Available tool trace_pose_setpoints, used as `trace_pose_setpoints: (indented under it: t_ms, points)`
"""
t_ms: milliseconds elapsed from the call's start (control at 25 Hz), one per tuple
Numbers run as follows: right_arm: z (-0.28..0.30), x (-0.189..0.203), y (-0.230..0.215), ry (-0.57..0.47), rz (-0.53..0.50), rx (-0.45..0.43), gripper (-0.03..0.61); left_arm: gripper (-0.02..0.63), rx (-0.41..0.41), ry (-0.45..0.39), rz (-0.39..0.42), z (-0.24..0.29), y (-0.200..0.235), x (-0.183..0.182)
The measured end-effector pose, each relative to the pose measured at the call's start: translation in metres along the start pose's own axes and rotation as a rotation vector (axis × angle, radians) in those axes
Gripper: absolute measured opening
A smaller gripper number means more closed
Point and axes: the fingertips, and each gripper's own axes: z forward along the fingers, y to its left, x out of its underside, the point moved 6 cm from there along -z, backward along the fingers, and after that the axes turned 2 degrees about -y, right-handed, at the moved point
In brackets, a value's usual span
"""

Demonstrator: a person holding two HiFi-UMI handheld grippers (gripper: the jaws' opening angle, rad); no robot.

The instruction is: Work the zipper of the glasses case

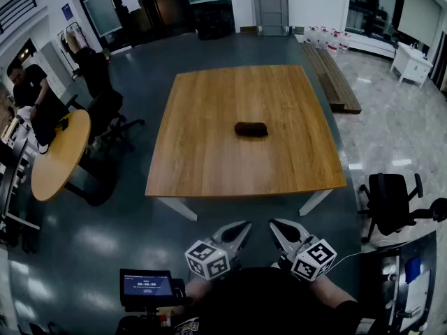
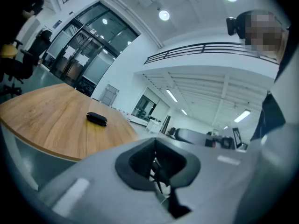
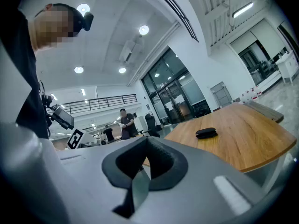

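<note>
Lying near the middle of the wooden table point(image 1: 209, 160), the glasses case point(image 1: 251, 129) is a small dark oblong. Its long axis runs left to right in the head view, roughly parallel to the table's near edge. Both grippers are held close to the person's body, short of that edge and well apart from the case. The left gripper point(image 1: 244, 227) has its jaws pressed together on nothing, and the right gripper point(image 1: 274, 225) is likewise closed and empty. The two tips angle inward toward each other. The case point(image 2: 96, 119) therefore shows left of the jaws in the left gripper view, and the case point(image 3: 206, 133) shows right of them in the right gripper view. From both grippers it lies straight ahead, across the near half of the tabletop, and neither hand is clearly the nearer. The zipper pull is too small to make out, so which end carries it cannot be told. By this arrangement the task has not begun. The coming move calls for a forward reach with parted jaws, one gripper steadying an end and the other drawing the pull along the long axis.
</note>
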Motion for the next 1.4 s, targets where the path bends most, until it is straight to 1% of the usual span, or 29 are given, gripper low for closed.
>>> trace_pose_setpoints:
  t_ms: [560, 720, 880, 1000, 1160, 1360, 1400]
  points:
    - [-0.002, -0.004, 0.0, 0.008, -0.01, -0.015, 0.006, 0.003, -0.006, -0.004, -0.004, 0.002, -0.005, -0.002]
    - [-0.003, -0.004, -0.011, -0.004, -0.014, -0.046, 0.006, 0.003, -0.015, -0.003, -0.01, 0.015, -0.002, 0.005]
    - [-0.011, -0.005, -0.027, -0.006, -0.012, -0.05, 0.006, 0.003, -0.01, 0.009, -0.024, 0.033, -0.005, 0.015]
    - [-0.016, -0.007, -0.029, -0.004, 0.001, -0.08, 0.006, 0.003, -0.04, 0.006, -0.022, 0.033, -0.012, 0.018]
    - [-0.023, -0.01, -0.038, 0.003, 0.012, -0.14, 0.006, 0.003, -0.1, -0.019, -0.033, 0.036, -0.02, 0.024]
    - [-0.027, -0.014, -0.056, -0.008, 0.042, -0.179, 0.008, 0.003, -0.158, -0.041, -0.022, 0.044, -0.022, 0.026]
    - [-0.026, -0.015, -0.061, -0.01, 0.053, -0.182, 0.017, 0.003, -0.17, -0.044, -0.024, 0.046, -0.021, 0.026]
